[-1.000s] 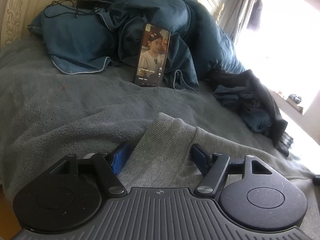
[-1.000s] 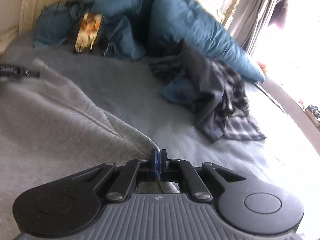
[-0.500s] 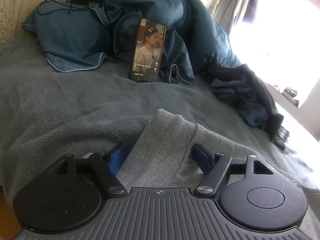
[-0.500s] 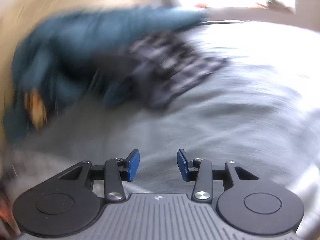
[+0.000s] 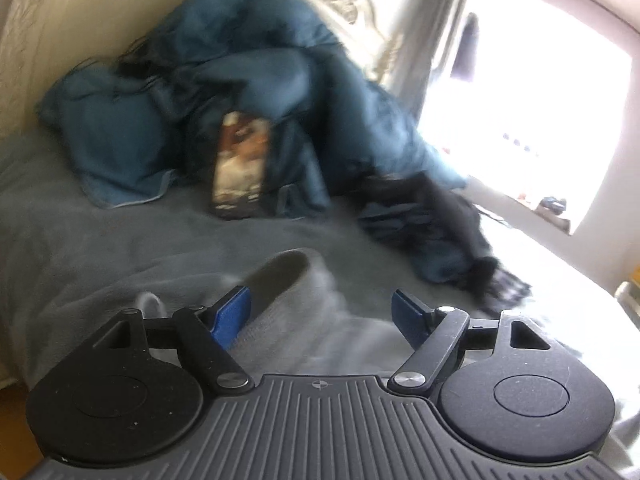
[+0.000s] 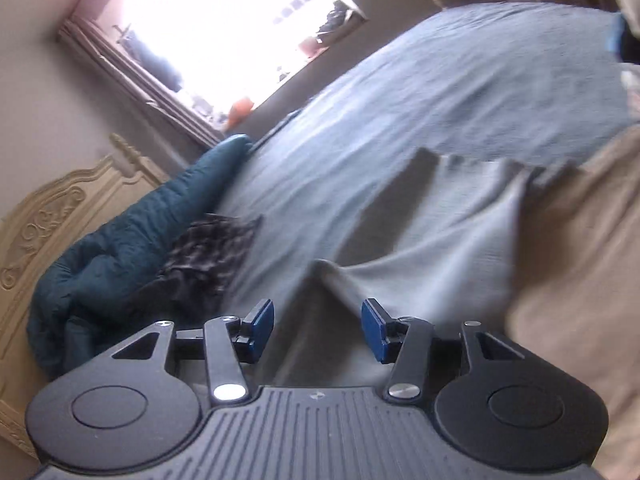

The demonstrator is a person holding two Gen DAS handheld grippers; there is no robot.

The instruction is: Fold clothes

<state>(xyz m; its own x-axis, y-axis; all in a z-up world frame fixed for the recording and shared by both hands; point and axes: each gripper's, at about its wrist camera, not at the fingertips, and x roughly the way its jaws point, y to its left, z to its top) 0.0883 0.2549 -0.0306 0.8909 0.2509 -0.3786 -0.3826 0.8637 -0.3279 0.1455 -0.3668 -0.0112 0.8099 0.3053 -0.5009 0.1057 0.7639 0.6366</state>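
Grey fleece bedspread [image 5: 100, 236] carries a grey ribbed sweatshirt [image 5: 304, 320]. Above that sweatshirt both the left gripper [image 5: 322, 312] and right gripper [image 6: 318, 330] are opening, pinching nothing

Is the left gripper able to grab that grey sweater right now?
Probably yes. The left gripper has its jaws opening, and the grey sweater lies right between and below the fingers, with nothing in the way. The pads do not press on it yet.
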